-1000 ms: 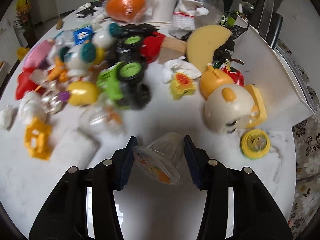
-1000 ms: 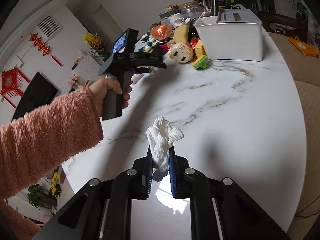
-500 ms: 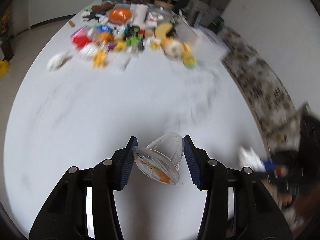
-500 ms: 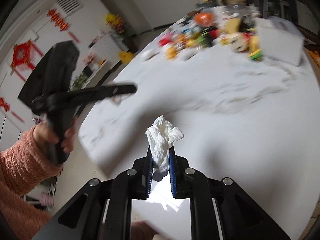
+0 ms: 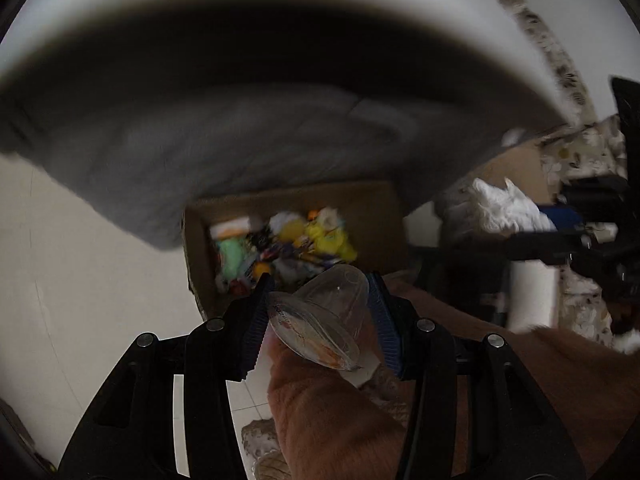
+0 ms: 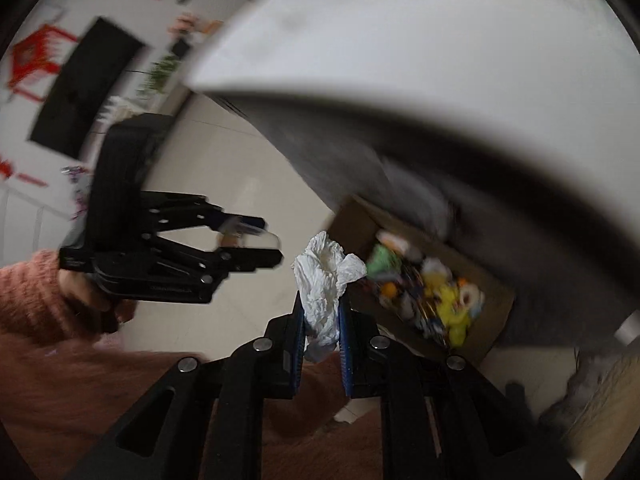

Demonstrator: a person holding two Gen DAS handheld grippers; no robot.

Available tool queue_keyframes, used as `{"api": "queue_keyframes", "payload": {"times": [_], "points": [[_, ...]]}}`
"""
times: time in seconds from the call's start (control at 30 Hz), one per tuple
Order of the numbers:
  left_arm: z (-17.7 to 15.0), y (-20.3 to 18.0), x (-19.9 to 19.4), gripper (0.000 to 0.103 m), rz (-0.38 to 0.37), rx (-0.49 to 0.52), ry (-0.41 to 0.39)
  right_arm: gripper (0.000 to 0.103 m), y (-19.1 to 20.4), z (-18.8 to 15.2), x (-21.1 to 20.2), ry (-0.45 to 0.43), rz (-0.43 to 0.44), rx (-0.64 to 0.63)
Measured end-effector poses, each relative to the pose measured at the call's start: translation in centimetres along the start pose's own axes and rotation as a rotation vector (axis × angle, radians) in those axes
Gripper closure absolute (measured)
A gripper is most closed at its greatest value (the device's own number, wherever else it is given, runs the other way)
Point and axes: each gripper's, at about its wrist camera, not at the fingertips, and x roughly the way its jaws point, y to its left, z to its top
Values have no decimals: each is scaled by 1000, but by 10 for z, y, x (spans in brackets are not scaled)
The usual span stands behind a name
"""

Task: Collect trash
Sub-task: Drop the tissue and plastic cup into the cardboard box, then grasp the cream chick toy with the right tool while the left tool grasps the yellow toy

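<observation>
Nearest to me in the left wrist view, my left gripper [image 5: 318,312] is clamped partway closed on a clear plastic cup [image 5: 324,320], which lies tilted between the blue pads with its printed lid end toward the camera. In the right wrist view, my right gripper [image 6: 320,320] is pinched nearly closed on a crumpled white tissue [image 6: 326,280], most of which stands up above the pads.

A second ago both cameras looked across the white table [image 5: 280,12] at its far clutter of toys. Now both claws have swung off the near edge and tipped steeply down, so the table's dark underside fills the upper part of each view. I judge the pick-up part is done for these two pieces and only the drop is left.

Below and just beyond the left claw a brown cardboard box [image 5: 372,216] sits on the pale floor [image 5: 80,260] under the table edge, already holding bright mixed rubbish [image 5: 288,244]. From the right wrist it lies to the right of the tissue and a little farther off.

Both wrists are pitched hard downward, side by side: the right claw shows at the right edge of the left view, and the left claw, held by a hand in a fuzzy pink sleeve [image 6: 28,284], shows left of the tissue. The frames are blurred with motion, so I cannot tell whether either piece is yet squarely over the box opening
</observation>
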Motion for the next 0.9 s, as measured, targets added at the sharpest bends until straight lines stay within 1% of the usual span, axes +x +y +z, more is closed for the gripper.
{"api": "queue_keyframes", "payload": {"times": [0.07,0.1,0.13,0.2,0.23,0.27,0.33,0.37,0.4,0.43,0.47,0.53,0.57,0.63,0.67,0.7,0.77,0.8,0.83,0.87,0.9], "points": [[1,12,31,56,-6,-29,18,89,-14,-5,35,14,-45,34],[5,20,53,52,21,-48,42,83,-23,-7,54,20,-74,53],[9,27,75,48,50,-65,76,70,-33,-8,71,29,-106,75],[16,37,107,31,105,-94,151,61,-51,-11,98,65,-138,117],[14,42,121,31,144,-100,199,60,-55,-13,106,76,-153,130],[16,45,131,31,156,-104,228,60,-63,-13,115,91,-172,142],[15,48,139,30,166,-113,234,60,-76,-13,122,108,-196,167],[15,50,138,27,167,-114,229,60,-80,-13,121,106,-202,175],[16,50,135,25,161,-115,221,58,-84,-12,117,103,-210,185],[17,49,131,24,155,-115,216,53,-87,-13,114,98,-208,191],[17,49,127,24,152,-115,215,52,-90,-14,109,94,-202,195],[16,46,121,24,158,-115,218,52,-88,-12,96,91,-204,186],[16,43,113,24,154,-115,221,52,-85,-12,89,89,-203,178],[15,36,93,24,132,-102,201,52,-75,-11,68,83,-192,160],[15,27,77,24,124,-80,178,52,-68,-8,50,72,-169,147],[14,14,52,24,105,-37,139,52,-59,-5,27,51,-141,128],[12,-3,16,24,73,3,85,52,-41,4,-14,2,-89,82],[11,-15,-9,19,43,23,47,48,-31,13,-48,-57,-61,46],[12,-25,-29,17,16,30,15,37,-27,20,-71,-105,-52,27],[14,-35,-55,14,-18,28,-33,30,-25,32,-104,-191,-54,14],[17,-42,-73,14,-49,22,-73,20,-28,47,-134,-281,-68,13]]}}
